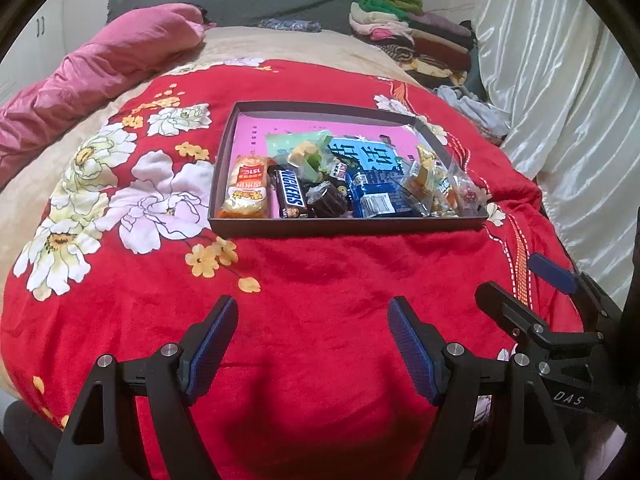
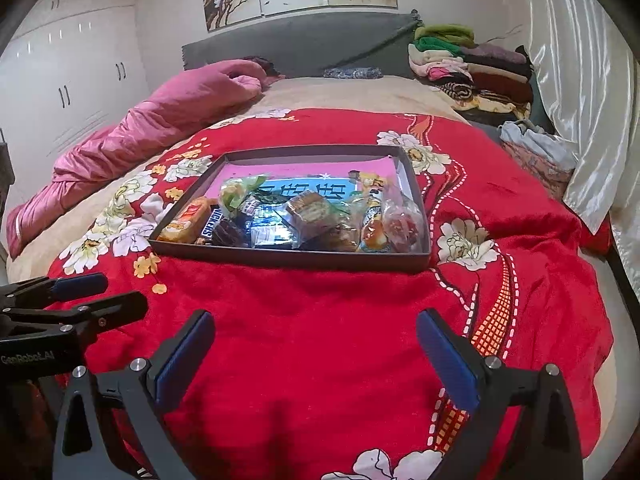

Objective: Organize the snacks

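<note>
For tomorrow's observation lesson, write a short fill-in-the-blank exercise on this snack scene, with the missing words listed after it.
1. The snacks lie inside a shallow ____ on the bed.
2. The blanket under it is mainly ____ with flowers.
3. The Snickers bar lies just right of the ____ packet.
4. Both the left gripper and the right gripper hold their fingers ____.

Missing words: box; red; orange; open
</note>
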The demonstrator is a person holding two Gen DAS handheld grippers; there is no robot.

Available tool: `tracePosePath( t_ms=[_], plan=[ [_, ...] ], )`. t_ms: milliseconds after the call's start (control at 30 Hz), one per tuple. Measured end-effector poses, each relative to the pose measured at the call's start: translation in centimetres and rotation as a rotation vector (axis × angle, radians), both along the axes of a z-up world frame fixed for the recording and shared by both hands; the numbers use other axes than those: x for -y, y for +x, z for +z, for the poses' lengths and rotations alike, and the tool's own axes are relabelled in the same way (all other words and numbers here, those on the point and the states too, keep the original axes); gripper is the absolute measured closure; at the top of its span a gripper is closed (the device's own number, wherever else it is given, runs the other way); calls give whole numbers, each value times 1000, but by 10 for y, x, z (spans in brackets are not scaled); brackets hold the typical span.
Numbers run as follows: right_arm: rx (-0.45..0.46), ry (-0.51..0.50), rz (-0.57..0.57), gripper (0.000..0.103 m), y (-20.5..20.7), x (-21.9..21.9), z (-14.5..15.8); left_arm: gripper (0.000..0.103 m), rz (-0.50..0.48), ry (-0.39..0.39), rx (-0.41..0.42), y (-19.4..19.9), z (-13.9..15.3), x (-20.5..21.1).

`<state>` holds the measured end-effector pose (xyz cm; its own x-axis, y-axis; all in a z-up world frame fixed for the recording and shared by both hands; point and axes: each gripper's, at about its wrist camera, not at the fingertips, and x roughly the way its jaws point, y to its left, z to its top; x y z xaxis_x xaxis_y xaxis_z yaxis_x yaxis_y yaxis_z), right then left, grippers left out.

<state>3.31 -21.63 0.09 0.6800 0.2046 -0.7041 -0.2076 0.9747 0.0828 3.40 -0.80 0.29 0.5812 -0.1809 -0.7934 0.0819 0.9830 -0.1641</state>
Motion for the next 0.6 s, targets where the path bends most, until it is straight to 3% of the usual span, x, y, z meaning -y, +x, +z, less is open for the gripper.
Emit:
tracePosePath(
  t_ms=[600],
  plan=[
    [-1, -33, -22, 1, -1, 3, -3, 25, 19, -10, -2, -1, 1, -6]
  ],
)
